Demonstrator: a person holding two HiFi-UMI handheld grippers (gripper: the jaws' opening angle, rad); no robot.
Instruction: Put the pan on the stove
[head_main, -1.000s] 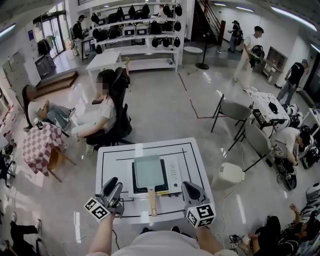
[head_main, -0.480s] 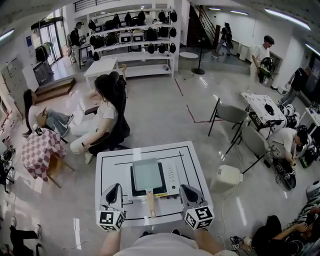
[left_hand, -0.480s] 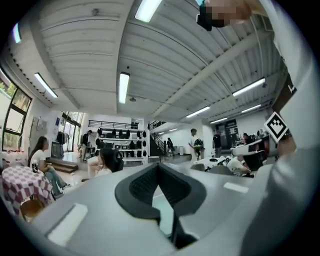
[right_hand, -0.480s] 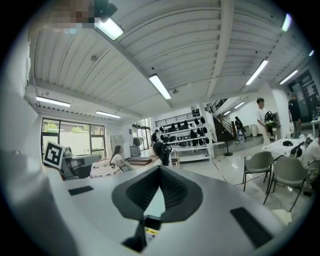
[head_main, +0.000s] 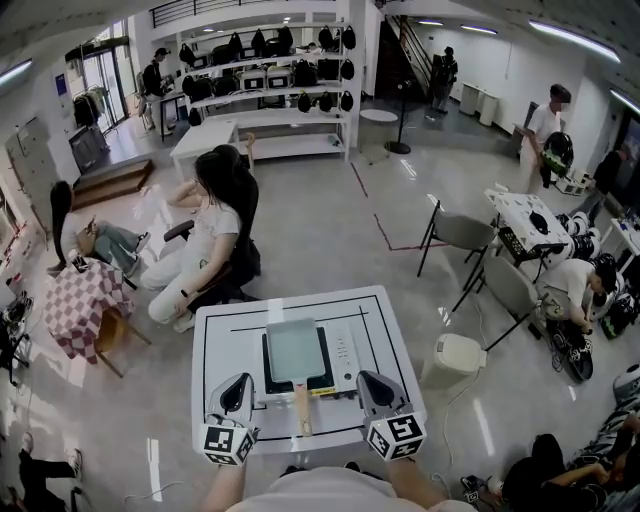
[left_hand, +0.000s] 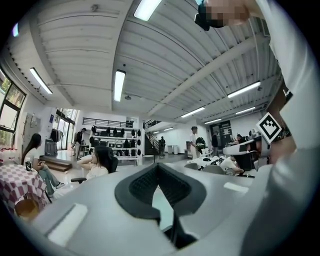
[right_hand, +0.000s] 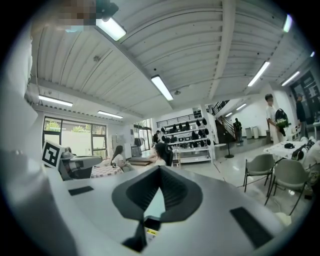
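**A:** How do the two grippers stand?

**B:** The left gripper (head_main: 241, 386) is clenched. Its dark pads (left_hand: 143, 186) meet at the tips with nothing between them. The right gripper (head_main: 369, 381) is pressed together in the same way and is also empty. Both hang over the near edge of the white table (head_main: 392, 332), side by side and apart from each other.

**A:** And the pan?

**B:** The pan (head_main: 296, 349) is just ahead of the grippers and between them. It is square and pale, and it sits flat on the dark top of the stove (head_main: 341, 356). Its wooden handle (head_main: 302, 408) points straight back into the gap between the grippers. The handle's end is level with their tips, and neither gripper touches it.

**A:** Which one is nearer the handle?

**B:** They look about equally near, one on each side of it.

**A:** What is farther off?

**B:** Beyond the far edge of the table, ahead and to the left of the left gripper, a person (head_main: 207, 235) sits in a black chair (head_main: 244, 225). Ahead and to the right of the right gripper stand two grey chairs (head_main: 466, 226). At the back of the room, well beyond everything else, white shelves (head_main: 265, 90) hold rows of dark bags.
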